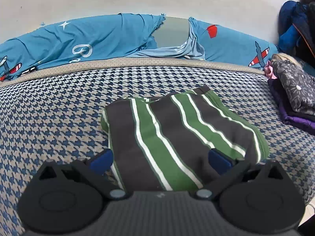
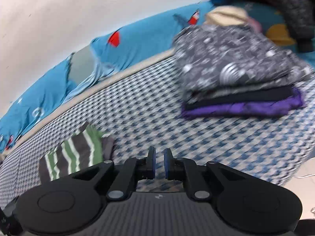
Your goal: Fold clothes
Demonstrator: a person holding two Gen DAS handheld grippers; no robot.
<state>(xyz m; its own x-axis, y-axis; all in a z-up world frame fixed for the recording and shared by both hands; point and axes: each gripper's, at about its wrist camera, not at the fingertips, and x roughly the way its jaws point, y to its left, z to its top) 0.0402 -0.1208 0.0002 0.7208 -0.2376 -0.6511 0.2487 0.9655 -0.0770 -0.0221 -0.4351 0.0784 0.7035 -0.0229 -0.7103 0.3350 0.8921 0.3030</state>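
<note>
A folded garment (image 1: pixel 177 133) with dark grey, green and white stripes lies on the houndstooth mattress (image 1: pixel 49 108). My left gripper (image 1: pixel 160 161) stands open over its near edge. One blue pad (image 1: pixel 102 161) sits just off the cloth's left side and the other rests above its right part, neither pressing it. In the blurred right wrist view the same garment (image 2: pixel 78 151) lies to the lower left. My right gripper (image 2: pixel 159 163) hangs over bare mattress (image 2: pixel 157 108) to the right of it, shut to a slim gap with nothing between the pads.
A stack of folded clothes (image 2: pixel 236 74), grey patterned on top and purple at the bottom, sits at the mattress's right (image 1: pixel 295 94). A rumpled blue printed sheet (image 1: pixel 78 39) runs along the white wall behind. Dark jackets (image 1: pixel 299 25) hang at the far right.
</note>
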